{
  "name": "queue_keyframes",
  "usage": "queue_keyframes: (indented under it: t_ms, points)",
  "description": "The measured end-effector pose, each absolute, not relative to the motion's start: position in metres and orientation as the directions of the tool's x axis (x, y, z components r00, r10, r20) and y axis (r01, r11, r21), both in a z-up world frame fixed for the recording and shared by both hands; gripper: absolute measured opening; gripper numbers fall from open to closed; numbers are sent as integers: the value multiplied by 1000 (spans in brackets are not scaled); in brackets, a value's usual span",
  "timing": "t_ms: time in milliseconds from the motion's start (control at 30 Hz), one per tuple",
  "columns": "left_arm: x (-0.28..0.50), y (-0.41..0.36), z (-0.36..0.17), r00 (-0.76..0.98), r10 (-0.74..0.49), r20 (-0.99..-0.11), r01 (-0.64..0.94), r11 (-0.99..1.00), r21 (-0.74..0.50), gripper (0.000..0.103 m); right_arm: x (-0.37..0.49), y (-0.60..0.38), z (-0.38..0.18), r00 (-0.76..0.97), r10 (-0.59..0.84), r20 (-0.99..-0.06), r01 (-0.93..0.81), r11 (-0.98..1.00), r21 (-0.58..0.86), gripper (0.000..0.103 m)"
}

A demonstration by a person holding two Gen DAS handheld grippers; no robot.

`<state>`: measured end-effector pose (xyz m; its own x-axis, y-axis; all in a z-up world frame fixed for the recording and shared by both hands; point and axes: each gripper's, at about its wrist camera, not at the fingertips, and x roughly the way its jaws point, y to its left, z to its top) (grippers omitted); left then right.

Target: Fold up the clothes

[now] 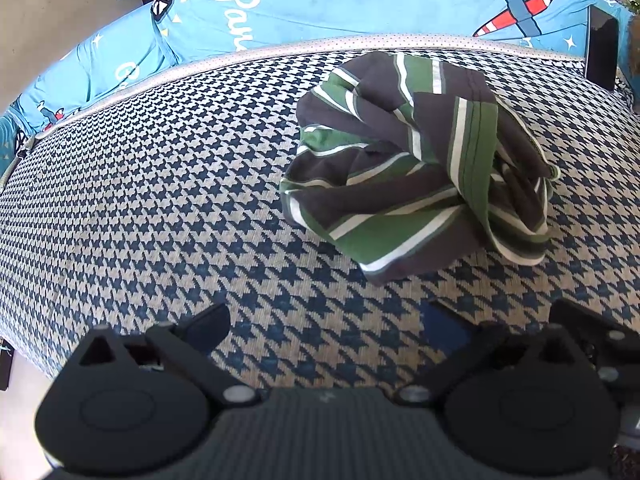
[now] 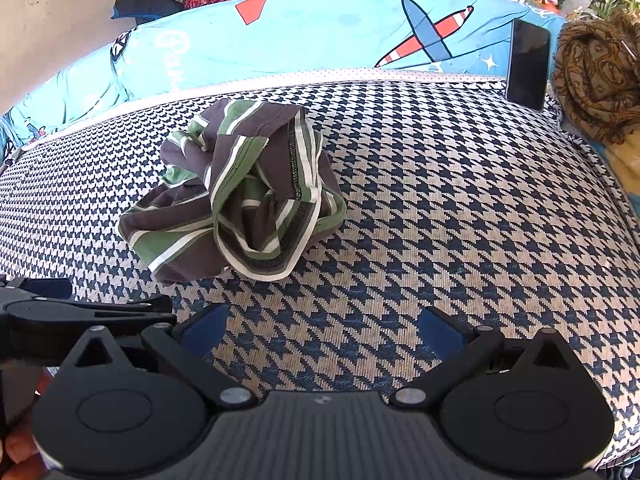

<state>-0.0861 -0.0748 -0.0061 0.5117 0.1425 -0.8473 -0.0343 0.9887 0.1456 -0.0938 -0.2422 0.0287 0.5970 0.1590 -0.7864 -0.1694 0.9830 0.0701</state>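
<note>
Reading the white script on the blue airplane-print fabric (image 1: pixel 360 4), I only get "Par", the rest is cut off. The crumpled grey, green and white striped garment (image 1: pixel 416 176) sits on the houndstooth cushion (image 1: pixel 160 200), ahead of both jaws, untouched. Left gripper (image 1: pixel 328 328) and right gripper (image 2: pixel 320 332) hover low with fingers spread wide, nothing between them.

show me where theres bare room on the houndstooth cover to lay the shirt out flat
Widest bare patch: right of the crumpled striped garment, up to the phone. Another lies left of it, toward the blue airplane blanket. Crowded at the far right by the brown scarf.
</note>
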Motion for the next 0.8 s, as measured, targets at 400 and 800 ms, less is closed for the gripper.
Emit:
queue_keyframes:
  t_ms: [400,800]
  points:
    - [-77,-89,-6,507,160,-847,-63,987,149,103,-94,-242,28,599,160,-785,-172,983,69,103]
    - [-81,-78,-7,506,161,-848,-63,987,150,103,-94,-241,28,600,165,-783,-177,982,71,103]
